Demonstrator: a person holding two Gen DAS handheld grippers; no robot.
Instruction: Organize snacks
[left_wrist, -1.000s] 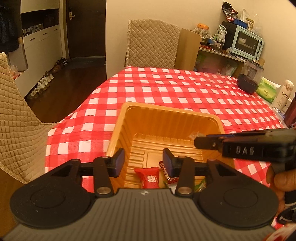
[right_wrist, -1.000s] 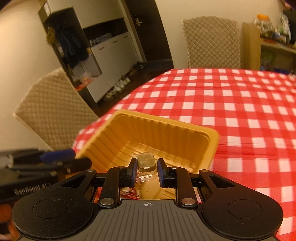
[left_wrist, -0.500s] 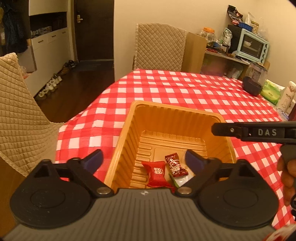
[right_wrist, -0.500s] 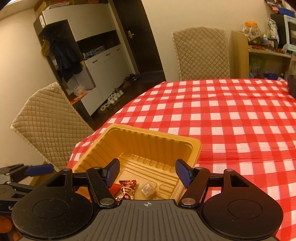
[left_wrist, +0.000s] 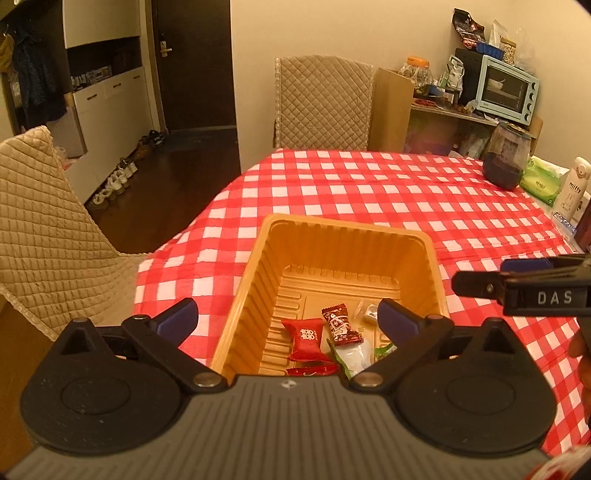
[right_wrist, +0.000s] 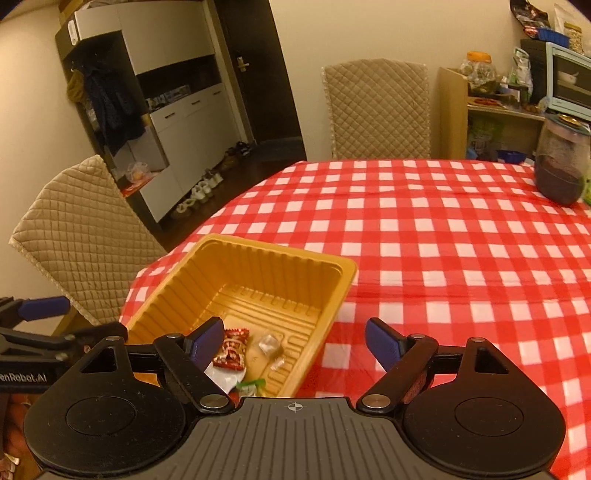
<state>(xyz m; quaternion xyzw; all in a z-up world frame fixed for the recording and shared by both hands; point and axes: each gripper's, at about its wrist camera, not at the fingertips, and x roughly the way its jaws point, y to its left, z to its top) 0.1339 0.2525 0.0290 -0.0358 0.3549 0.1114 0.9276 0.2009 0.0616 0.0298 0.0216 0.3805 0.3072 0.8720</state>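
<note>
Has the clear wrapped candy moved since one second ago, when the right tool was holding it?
Yes. The clear wrapped candy has dropped out of the right tool, now open, and lies on the floor of the yellow tray, beside the dark red candy.

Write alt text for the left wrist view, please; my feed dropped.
The left tongs hang open above an orange tray holding several wrapped snacks, including a red candy packet. The tray sits on a red checked tablecloth, and the right tongs reach in from the right edge.
</note>
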